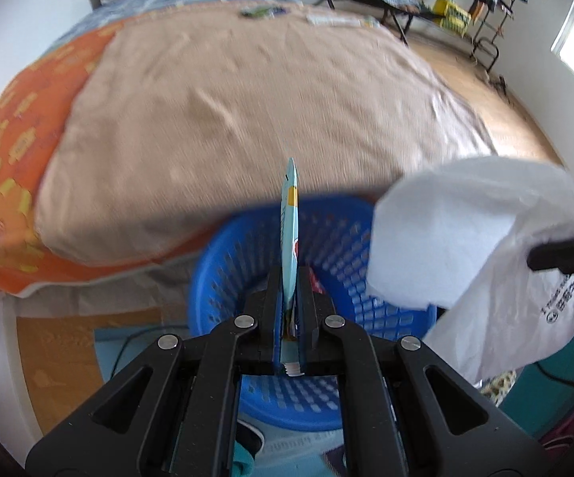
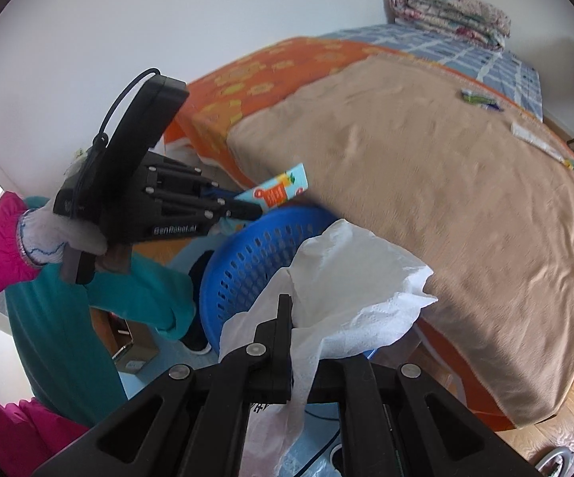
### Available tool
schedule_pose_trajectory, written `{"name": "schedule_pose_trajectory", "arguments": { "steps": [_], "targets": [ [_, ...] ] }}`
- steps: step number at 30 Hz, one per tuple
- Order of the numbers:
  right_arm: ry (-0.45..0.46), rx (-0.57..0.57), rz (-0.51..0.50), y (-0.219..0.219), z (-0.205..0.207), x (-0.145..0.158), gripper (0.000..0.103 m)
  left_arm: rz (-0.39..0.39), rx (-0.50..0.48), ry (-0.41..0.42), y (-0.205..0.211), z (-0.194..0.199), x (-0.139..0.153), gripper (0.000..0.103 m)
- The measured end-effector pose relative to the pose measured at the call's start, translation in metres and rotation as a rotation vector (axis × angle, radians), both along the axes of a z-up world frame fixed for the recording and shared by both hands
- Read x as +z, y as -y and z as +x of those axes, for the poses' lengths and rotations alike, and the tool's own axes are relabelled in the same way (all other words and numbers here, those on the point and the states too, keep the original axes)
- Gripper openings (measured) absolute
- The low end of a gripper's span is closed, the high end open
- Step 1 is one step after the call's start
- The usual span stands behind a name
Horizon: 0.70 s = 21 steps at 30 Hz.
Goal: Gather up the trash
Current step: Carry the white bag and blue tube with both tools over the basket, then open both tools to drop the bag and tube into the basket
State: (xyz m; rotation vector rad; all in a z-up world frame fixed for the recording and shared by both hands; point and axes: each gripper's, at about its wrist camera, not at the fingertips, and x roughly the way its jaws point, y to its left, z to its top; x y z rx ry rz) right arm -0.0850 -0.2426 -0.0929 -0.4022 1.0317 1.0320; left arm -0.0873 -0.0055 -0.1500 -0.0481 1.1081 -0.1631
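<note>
both hands are at the drop-off step; the left gripper (image 1: 288,278) is clamped on a flat pouch (image 1: 290,214) over the blue basket (image 1: 247,238) by the bed's edge; the right gripper (image 2: 287,318) pinches a tissue (image 2: 350,274) beside it; next, i'd say, let go above the basket.

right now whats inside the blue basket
Through the blue basket opening only its perforated wall and floor show, plus a red scrap beside the left gripper, which holds a light blue packet above it. The white tissue covers the right side.
</note>
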Motion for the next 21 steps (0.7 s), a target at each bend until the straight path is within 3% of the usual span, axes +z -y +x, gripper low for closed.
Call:
{"name": "schedule_pose_trajectory", "arguments": {
  "steps": [17, 21],
  "targets": [
    [-0.088, -0.026, -0.086, -0.026, 0.019, -0.044, 0.0, 0.004, 0.006, -0.096, 0.003, 0.002, -0.031, 0.003],
    [-0.1, -0.034, -0.083, -0.03, 0.024, -0.048, 0.004, 0.001, 0.008, -0.098, 0.004, 0.005, -0.032, 0.003]
  ]
}}
